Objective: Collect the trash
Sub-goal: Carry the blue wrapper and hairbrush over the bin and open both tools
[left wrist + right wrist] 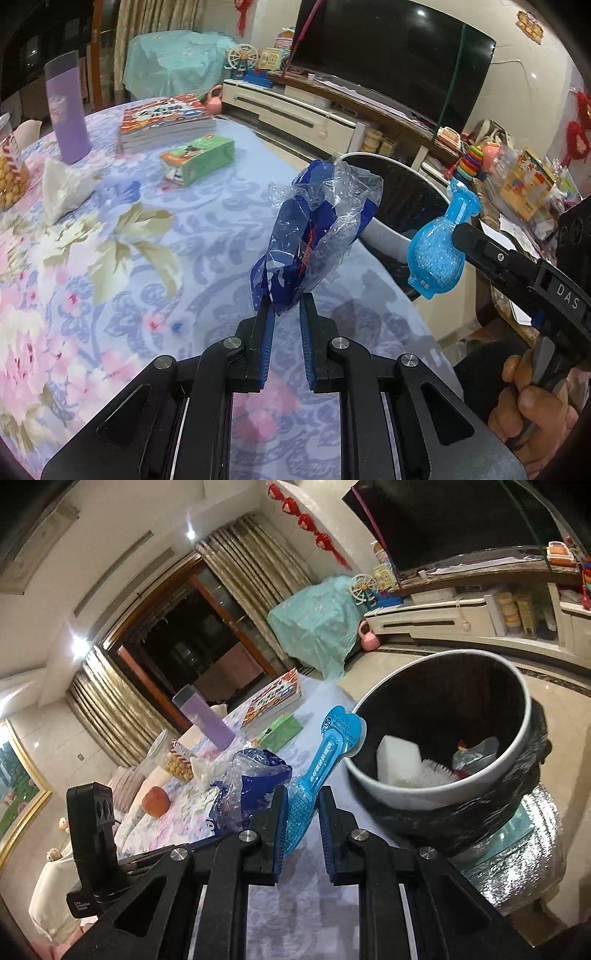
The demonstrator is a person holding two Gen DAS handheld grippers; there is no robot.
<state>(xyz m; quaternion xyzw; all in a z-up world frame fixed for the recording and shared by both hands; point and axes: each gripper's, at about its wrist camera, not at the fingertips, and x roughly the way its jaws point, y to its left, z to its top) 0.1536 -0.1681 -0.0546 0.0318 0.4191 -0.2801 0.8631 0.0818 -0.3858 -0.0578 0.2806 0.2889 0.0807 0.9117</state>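
My left gripper point(288, 308) is shut on a crumpled blue and clear plastic wrapper point(317, 236) and holds it above the flowered tablecloth point(110, 258), just short of the trash bin point(399, 199). My right gripper point(301, 797) is shut on a light blue plastic blister pack point(325, 753); in the left wrist view the pack point(439, 251) hangs at the bin's near rim. The bin point(443, 797) is white-rimmed with a black liner and holds white paper and other trash. The wrapper also shows in the right wrist view point(251, 786), left of the pack.
On the table stand a purple bottle point(66, 110), a stack of books point(166, 122), a green box point(199, 157), a tissue point(62, 192), a snack jar point(9, 173) and an apple point(156, 801). A TV and cabinet point(332, 110) lie beyond the table edge.
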